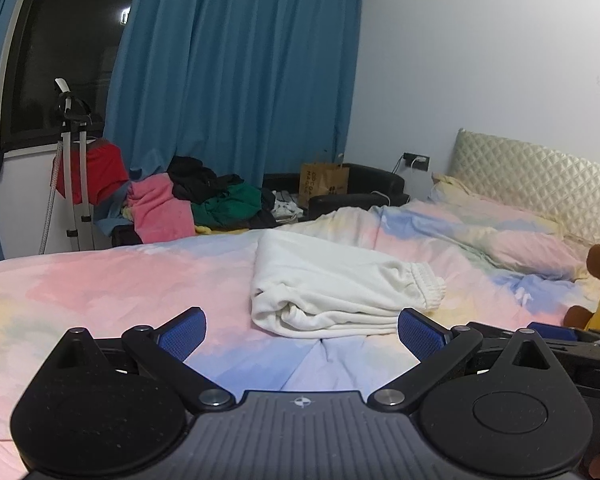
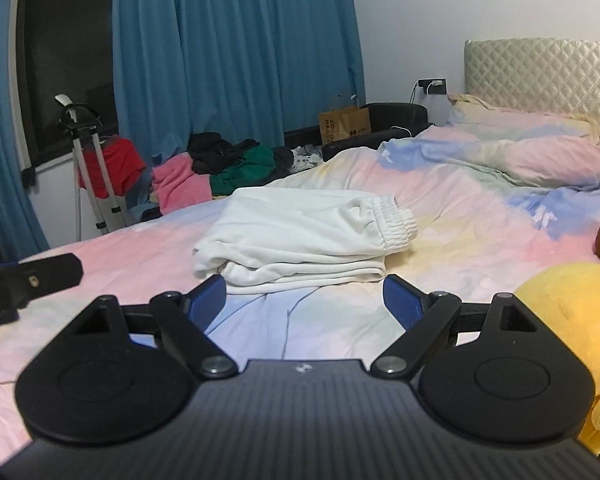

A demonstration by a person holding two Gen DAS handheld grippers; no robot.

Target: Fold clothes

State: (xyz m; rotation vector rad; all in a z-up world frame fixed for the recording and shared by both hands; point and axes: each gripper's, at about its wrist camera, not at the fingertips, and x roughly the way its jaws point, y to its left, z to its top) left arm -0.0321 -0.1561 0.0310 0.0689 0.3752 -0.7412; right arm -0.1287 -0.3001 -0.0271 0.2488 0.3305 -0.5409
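A white garment, folded into a thick rectangle with an elastic cuff at its right end, lies on the pastel bedspread. It also shows in the right wrist view. My left gripper is open and empty, its blue pads just short of the garment's near edge. My right gripper is open and empty, also just in front of the garment's near edge. Part of the left gripper shows at the left of the right wrist view.
A pile of pink, black and green clothes lies beyond the bed's far side, by a red garment on a stand. A yellow and brown plush toy sits at the right. Pillows and a quilted headboard are far right.
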